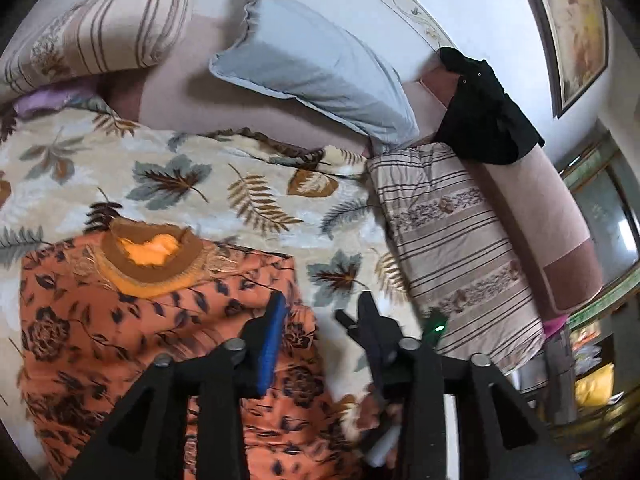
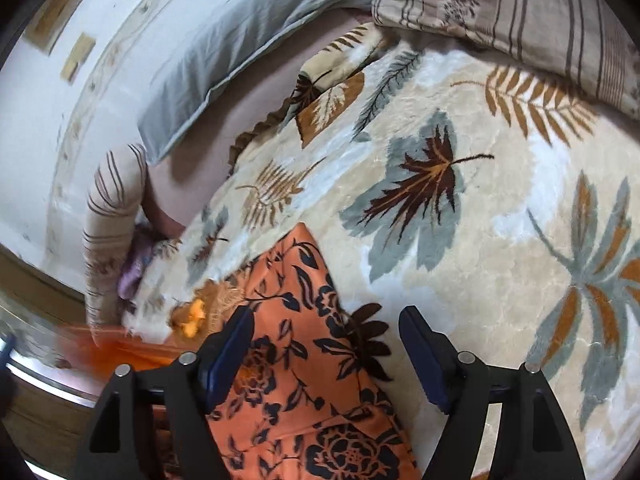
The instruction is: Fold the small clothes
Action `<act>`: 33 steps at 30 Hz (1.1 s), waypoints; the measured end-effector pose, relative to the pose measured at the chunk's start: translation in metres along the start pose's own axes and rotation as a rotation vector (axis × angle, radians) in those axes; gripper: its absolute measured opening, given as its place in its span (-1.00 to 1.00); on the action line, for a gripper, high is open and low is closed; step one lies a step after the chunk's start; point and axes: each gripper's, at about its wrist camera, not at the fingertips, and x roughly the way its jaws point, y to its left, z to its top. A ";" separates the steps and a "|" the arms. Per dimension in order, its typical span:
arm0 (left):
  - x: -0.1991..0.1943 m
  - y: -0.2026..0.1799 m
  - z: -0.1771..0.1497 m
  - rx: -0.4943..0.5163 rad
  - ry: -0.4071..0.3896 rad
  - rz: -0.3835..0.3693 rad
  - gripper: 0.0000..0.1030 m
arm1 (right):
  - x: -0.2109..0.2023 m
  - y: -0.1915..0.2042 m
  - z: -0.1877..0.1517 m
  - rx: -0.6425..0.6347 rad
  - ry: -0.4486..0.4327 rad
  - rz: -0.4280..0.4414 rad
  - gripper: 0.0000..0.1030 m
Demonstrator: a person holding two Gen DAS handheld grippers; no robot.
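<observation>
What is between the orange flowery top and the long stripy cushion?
Only bare leaf-print blanket lies between the orange top and the striped cushion, seen in the left wrist view.

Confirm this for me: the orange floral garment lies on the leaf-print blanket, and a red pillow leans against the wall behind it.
Not quite. The orange floral garment does lie on the leaf-print blanket, but the pillow leaning against the wall behind it is pale grey-blue, not red. The left wrist view shows it most clearly; the right wrist view shows the same pillow too.
</observation>
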 end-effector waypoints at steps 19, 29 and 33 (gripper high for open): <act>0.023 0.252 -0.086 -0.266 0.058 0.454 -0.04 | 0.079 0.060 -0.010 -0.104 0.220 0.048 0.51; 0.012 0.249 -0.127 -0.210 0.010 0.446 -0.10 | 0.009 0.118 -0.008 -0.325 -0.046 0.218 -0.85; 0.004 0.242 -0.135 -0.182 -0.038 0.464 -0.10 | -0.044 0.123 -0.010 -0.432 -0.305 0.327 -0.85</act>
